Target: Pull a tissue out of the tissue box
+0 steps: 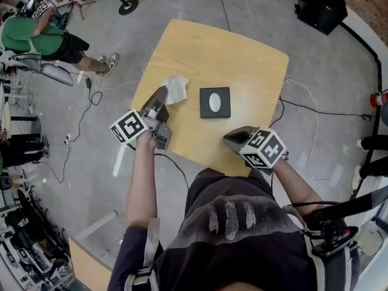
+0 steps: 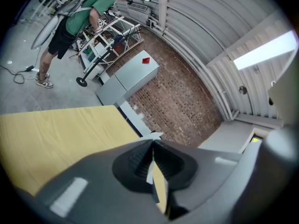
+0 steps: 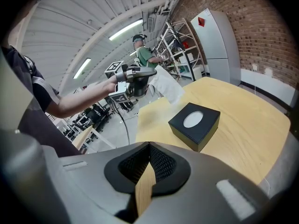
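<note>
A black tissue box (image 1: 215, 102) with a white oval opening lies flat in the middle of the wooden table (image 1: 242, 59); the right gripper view shows the box (image 3: 194, 124) too. My left gripper (image 1: 162, 92) hovers left of the box, shut on a white tissue (image 1: 176, 89) that hangs free of the box. In the left gripper view a thin white strip of tissue (image 2: 149, 173) shows between the closed jaws (image 2: 153, 142). The right gripper view shows the left gripper (image 3: 150, 73) with the tissue (image 3: 167, 88) drooping from it. My right gripper (image 1: 233, 139) sits near the table's front edge, shut and empty (image 3: 149, 146).
A person in a green shirt (image 1: 30, 38) stands by racks at the far left. A black case (image 1: 321, 8) sits on the floor beyond the table's right corner. Cables (image 1: 315, 111) trail over the grey floor on both sides. A second table's corner (image 1: 91, 259) lies at lower left.
</note>
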`<state>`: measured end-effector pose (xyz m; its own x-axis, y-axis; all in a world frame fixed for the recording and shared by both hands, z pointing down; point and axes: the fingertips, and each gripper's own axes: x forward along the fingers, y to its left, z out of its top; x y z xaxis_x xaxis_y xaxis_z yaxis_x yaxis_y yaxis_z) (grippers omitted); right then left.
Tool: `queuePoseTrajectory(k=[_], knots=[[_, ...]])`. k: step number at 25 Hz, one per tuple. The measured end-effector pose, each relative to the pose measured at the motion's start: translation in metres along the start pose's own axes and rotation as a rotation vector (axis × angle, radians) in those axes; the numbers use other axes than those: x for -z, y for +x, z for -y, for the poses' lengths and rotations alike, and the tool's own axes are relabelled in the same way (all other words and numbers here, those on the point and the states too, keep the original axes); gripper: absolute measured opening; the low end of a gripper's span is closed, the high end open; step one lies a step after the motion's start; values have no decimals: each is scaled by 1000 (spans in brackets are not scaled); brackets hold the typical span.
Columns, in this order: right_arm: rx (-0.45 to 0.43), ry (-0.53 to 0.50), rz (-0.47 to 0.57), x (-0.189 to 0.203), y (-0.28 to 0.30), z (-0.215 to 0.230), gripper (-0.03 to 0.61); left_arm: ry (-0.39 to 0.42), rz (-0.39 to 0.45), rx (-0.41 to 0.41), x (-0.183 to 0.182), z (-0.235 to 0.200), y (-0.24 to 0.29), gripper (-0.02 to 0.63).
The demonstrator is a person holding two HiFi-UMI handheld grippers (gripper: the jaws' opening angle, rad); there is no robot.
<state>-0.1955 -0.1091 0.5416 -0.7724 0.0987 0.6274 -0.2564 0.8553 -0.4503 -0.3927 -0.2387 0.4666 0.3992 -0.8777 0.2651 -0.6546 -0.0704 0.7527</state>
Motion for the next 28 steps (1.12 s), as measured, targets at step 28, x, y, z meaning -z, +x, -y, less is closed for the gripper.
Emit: queuePoseTrajectory(k=[28], knots=[[-10, -18, -35, 2, 0, -4, -2, -87, -8, -615, 75, -180, -71, 194]])
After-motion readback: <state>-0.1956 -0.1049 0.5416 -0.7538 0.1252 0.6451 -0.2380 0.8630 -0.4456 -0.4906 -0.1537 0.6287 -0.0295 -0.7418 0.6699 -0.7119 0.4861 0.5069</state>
